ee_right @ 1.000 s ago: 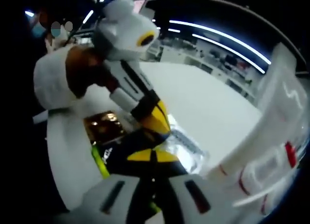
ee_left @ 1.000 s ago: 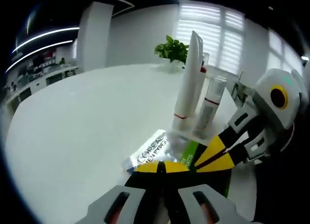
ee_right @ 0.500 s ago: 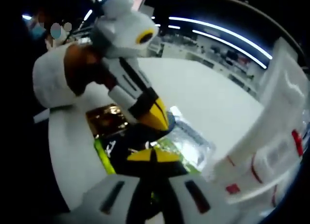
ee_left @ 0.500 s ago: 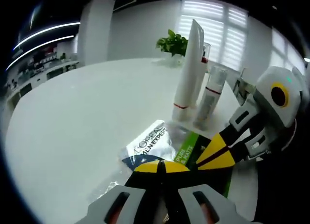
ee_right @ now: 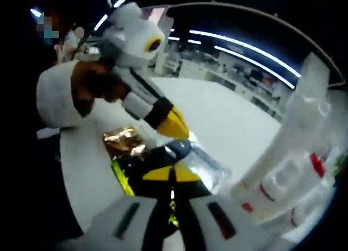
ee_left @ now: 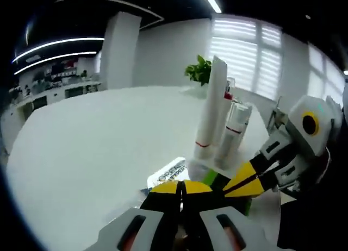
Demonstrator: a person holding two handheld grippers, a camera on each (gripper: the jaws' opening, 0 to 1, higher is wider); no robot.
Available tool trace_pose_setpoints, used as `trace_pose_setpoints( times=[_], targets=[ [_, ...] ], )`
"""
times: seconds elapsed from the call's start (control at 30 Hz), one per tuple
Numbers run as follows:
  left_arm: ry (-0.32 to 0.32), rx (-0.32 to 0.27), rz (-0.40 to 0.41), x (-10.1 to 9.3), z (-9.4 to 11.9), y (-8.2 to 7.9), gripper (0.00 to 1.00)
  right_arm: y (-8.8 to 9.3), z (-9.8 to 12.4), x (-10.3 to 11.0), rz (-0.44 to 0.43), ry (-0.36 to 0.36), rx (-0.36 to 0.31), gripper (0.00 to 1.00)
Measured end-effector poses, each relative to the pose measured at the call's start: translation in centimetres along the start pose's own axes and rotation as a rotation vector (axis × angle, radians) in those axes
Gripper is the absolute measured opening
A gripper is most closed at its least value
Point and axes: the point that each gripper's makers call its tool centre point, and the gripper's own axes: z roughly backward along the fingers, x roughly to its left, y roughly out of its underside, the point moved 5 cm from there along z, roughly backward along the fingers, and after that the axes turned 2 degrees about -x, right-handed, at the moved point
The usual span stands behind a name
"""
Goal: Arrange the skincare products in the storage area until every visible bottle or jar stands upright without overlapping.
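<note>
A flat L'Oreal sachet [ee_left: 167, 175] lies on the white table [ee_left: 98, 148], just beyond my left gripper [ee_left: 182, 188], which is shut with nothing seen in it. My right gripper [ee_left: 235, 183] comes in from the right, shut on a green-and-black pack [ee_left: 215, 179]. In the right gripper view that pack [ee_right: 126, 177] sits under my right gripper [ee_right: 171, 176], beside a gold packet [ee_right: 124, 141] and the clear sachet [ee_right: 205, 165]; the left gripper [ee_right: 175, 127] hangs above them. A tall white tube [ee_left: 212, 107] and a clear bottle [ee_left: 232, 132] stand upright behind.
A potted plant [ee_left: 199, 70] stands at the table's far edge. A person's hand in a white sleeve [ee_right: 60, 93] holds the left gripper. The upright tubes [ee_right: 288, 164] crowd the right of the right gripper view. Open white tabletop stretches to the left.
The left gripper has lifted off the pack and now hangs above it. Both views have shifted a little. The right gripper stays on the green-and-black pack.
</note>
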Motion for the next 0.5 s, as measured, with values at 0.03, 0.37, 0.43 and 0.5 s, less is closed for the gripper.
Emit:
trace_pose_setpoints(
  times=[0.03,0.37,0.43,0.5],
  targets=[
    [-0.004,0.004,-0.004,0.0,0.3,0.1,0.00,-0.1,0.3,-0.2,-0.019,0.002,-0.021,0.00],
    [-0.031,-0.094,0.070,-0.8,3.4,0.8,0.00,0.5,3.7,-1.3,-0.132,0.020,-0.132,0.00],
    [-0.027,-0.137,0.058,-1.4,4.1,0.6,0.00,0.6,4.2,-1.6,-0.153,0.032,-0.148,0.00],
    [-0.012,-0.150,0.059,-2.0,4.6,0.6,0.00,0.9,4.8,-1.8,-0.195,0.023,-0.154,0.00]
  ],
)
